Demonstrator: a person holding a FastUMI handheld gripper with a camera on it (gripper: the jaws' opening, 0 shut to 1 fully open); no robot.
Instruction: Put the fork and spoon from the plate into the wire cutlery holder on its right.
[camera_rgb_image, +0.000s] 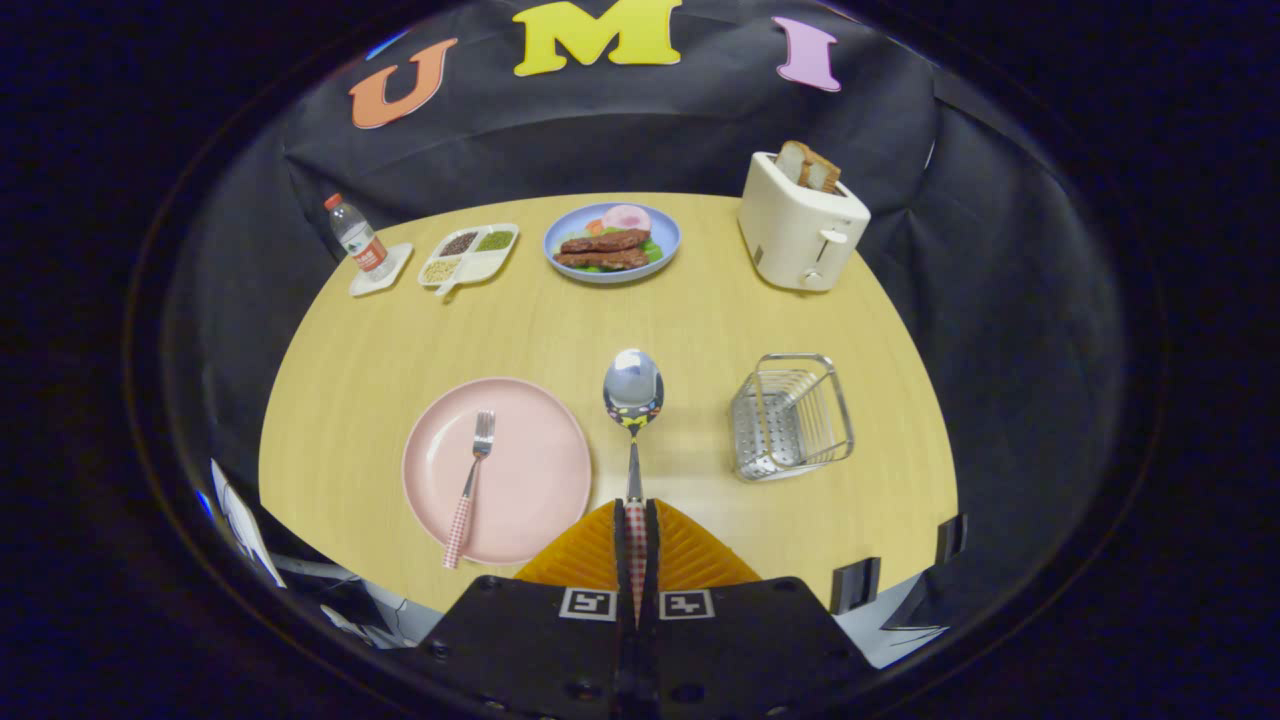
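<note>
Over the pale wooden table (700, 330), the gripper (636, 520) is clamped on the checked handle of the shiny metal spoon (633, 390), lifted between the round pink plate (540, 440), where the checked-handled fork (470, 487) lies, and the wire cutlery holder (790, 415); next, probably carrying it right and tipping it in.

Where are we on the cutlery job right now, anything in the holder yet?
Nothing looks to be in the holder yet. In hand: the gripper is shut on the spoon, its handle between the fingers, bowl held out ahead over the table between plate and holder. Left: drop the spoon into the holder, then fetch the fork, which lies on the plate.
</note>
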